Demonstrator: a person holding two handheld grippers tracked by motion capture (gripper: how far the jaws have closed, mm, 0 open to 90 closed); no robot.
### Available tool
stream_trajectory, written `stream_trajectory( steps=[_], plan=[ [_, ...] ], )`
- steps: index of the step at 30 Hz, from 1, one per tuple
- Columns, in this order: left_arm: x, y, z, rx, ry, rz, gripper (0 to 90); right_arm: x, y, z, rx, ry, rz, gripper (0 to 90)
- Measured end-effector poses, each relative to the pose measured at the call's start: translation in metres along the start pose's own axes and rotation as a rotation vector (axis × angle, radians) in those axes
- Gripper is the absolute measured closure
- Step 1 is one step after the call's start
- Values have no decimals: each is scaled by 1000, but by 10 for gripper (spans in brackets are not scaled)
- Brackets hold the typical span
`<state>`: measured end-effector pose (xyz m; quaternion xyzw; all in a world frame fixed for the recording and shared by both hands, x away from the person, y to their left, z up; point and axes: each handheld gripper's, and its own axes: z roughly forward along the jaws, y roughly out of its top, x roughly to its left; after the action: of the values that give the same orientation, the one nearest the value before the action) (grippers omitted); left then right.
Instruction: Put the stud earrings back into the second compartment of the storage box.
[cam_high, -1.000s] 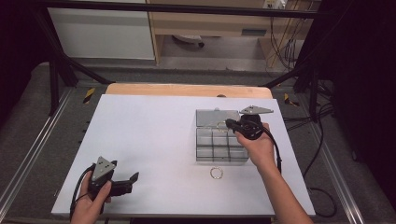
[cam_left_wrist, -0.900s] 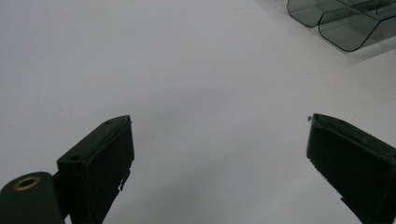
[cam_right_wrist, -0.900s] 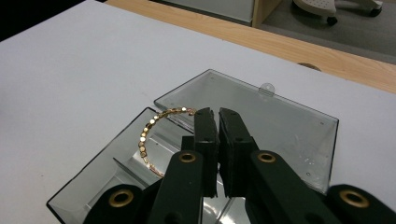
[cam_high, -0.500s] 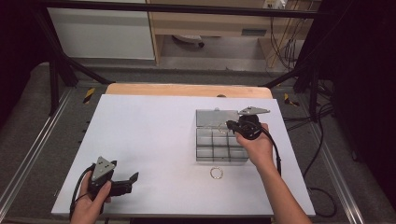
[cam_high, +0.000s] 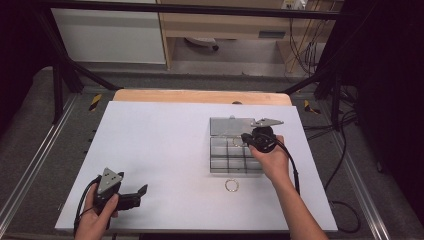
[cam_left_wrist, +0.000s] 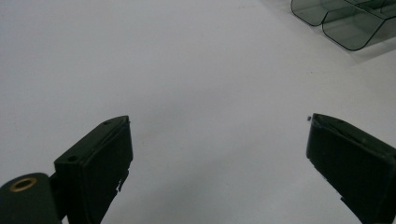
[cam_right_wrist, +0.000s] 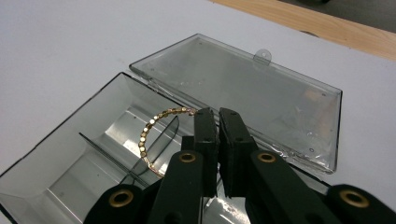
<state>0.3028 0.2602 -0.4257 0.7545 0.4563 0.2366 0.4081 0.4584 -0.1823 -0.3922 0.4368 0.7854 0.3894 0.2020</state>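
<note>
- Over the clear compartment box (cam_high: 235, 155) on the right half of the white table (cam_high: 160, 150), your right gripper (cam_right_wrist: 217, 119) has its jaws clenched on a gold bead bracelet (cam_right_wrist: 152, 130).
- Seen in the right gripper view, the bracelet arcs out to the left of the closed jaws and hangs over a divider wall of the box, above the back row of compartments; whether it touches the divider cannot be told.
- The box lies open, its clear lid (cam_right_wrist: 243, 93) folded back flat on the table beyond the compartments, with a small tab at its far edge.
- From the high view, your right hand (cam_high: 272, 160) reaches over the box's right side, and the gripper's grey plate sits above the lid.
- A second ring-shaped bracelet (cam_high: 231, 185) lies on the table just in front of the box, apart from it.
- Your left gripper (cam_high: 135, 196) rests low at the near left corner of the table, well apart from the box.
- Its jaws stand released and wide, with bare table between them in the left gripper view; a corner of the box (cam_left_wrist: 345, 18) shows at the top right there.
</note>
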Motion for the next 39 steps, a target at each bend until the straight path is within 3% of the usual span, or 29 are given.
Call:
stream_trajectory(
  steps=[16, 35, 37, 39],
  plan=[
    [-1, 0, 1, 8, -3, 7, 74, 6, -9, 18, 63, -39, -13, 869],
    [0, 0, 1, 7, -4, 4, 74, 9, -11, 25, 72, -46, -2, 867],
    [0, 0, 1, 6, -5, 3, 74, 9, -11, 26, 65, -44, 11, 800],
    [0, 0, 1, 6, -6, 3, 74, 10, -11, 24, 47, -34, 17, 793]
  ],
)
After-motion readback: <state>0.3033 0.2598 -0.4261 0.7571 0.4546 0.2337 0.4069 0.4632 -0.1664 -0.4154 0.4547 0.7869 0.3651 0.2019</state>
